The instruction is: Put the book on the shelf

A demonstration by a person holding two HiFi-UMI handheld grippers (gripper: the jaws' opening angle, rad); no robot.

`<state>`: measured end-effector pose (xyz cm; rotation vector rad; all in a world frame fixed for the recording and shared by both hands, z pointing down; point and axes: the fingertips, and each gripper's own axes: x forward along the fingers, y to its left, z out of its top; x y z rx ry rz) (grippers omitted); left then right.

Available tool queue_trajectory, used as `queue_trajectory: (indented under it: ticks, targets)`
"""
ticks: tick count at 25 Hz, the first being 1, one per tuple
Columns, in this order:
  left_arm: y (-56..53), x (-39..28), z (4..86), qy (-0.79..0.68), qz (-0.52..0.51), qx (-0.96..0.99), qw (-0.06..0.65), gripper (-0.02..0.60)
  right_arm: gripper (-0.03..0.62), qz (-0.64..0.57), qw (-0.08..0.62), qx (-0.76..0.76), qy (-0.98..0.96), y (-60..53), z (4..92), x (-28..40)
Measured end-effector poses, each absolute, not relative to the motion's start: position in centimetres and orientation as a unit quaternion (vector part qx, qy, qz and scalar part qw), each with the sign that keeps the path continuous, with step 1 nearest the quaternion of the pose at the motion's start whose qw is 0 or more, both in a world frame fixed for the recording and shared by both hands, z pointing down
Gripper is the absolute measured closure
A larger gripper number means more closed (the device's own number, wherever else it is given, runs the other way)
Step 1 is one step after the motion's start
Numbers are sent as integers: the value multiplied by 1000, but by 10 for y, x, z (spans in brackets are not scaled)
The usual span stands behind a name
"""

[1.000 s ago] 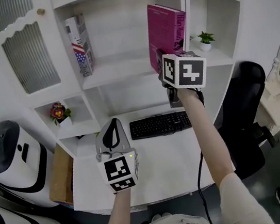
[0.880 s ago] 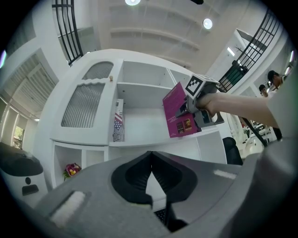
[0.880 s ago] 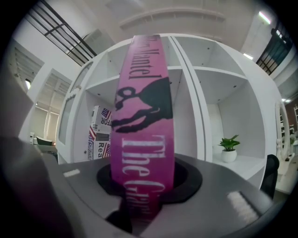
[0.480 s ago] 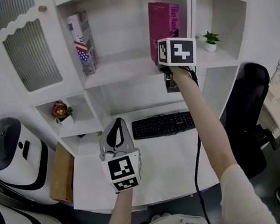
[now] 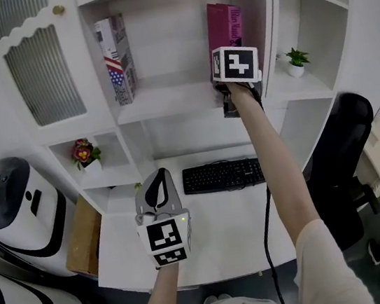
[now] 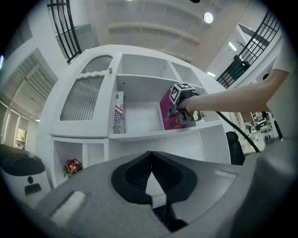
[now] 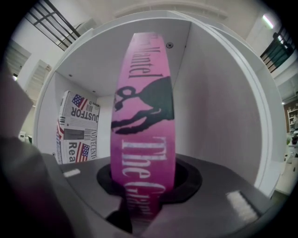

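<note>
Right gripper clamping tall pink book upright (spine outward) inside smooth white shelf; left gripper hovering, jaws together.

Pink book spine reads "The", perhaps "Mantel"; white book "DUSTFOR".

- We find the head view evenly lit but dim and greyish, with soft shadows deep in the shelf bays and no glare.
- In the left gripper view, light falls from a ceiling lamp at one o'clock, blown out white.
- Both gripper views bulge strongly, and straight edges bow toward black corners.
- The left gripper at six o'clock looks soft and out of focus.
- In the right gripper view, the book is crisp at centre, its lettering blurs toward six o'clock, and a dark smear fills eight o'clock.
</note>
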<state>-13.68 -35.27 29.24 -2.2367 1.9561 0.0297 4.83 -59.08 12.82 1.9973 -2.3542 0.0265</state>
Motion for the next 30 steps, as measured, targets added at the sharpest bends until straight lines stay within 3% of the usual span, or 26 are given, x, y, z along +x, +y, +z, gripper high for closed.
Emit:
queue_trajectory:
  ticks: [30]
  targets:
    - [-392, -161, 315, 679, -1, -732, 54, 580, 459, 10, 16, 658, -753, -662, 128, 44]
